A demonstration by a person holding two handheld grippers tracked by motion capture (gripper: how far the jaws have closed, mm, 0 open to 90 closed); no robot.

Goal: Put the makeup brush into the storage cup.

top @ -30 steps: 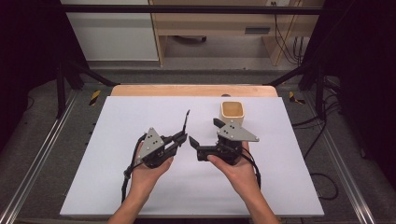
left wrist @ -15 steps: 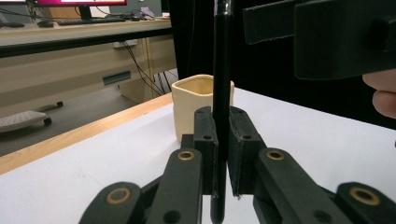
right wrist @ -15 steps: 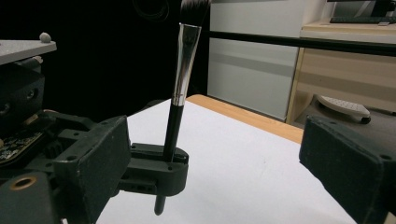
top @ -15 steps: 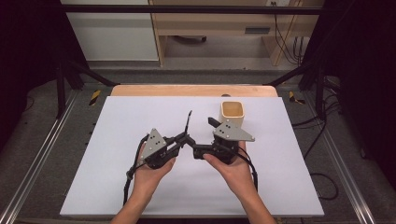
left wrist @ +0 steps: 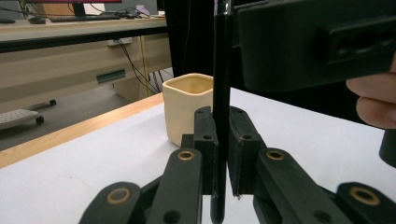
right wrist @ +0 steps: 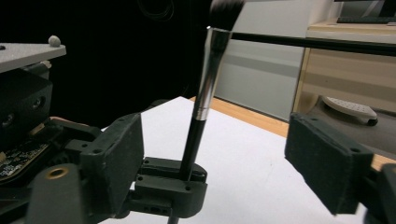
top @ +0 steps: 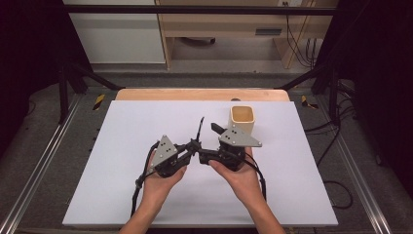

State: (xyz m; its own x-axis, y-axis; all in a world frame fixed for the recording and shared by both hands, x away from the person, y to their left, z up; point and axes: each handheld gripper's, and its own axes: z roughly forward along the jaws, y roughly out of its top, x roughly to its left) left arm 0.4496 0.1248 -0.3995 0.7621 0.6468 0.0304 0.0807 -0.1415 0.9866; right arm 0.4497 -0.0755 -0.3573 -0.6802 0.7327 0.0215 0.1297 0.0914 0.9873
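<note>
My left gripper is shut on the black handle of a make-up brush, which stands nearly upright with its bristles on top. In the left gripper view both pads clamp the brush handle. My right gripper faces it from the right, open. Its jaws have just been closing, with the brush and the left gripper's tips between them. Neither right pad touches the handle. A cream square cup stands just behind the right gripper.
The white board covers the table, with a wooden edge at the far side. Black frame bars and cables run along both sides. A desk and cabinet stand beyond the table.
The right gripper has moved left up to the left gripper, and its jaws now straddle the brush and stand narrower. The left gripper has held the brush still.
</note>
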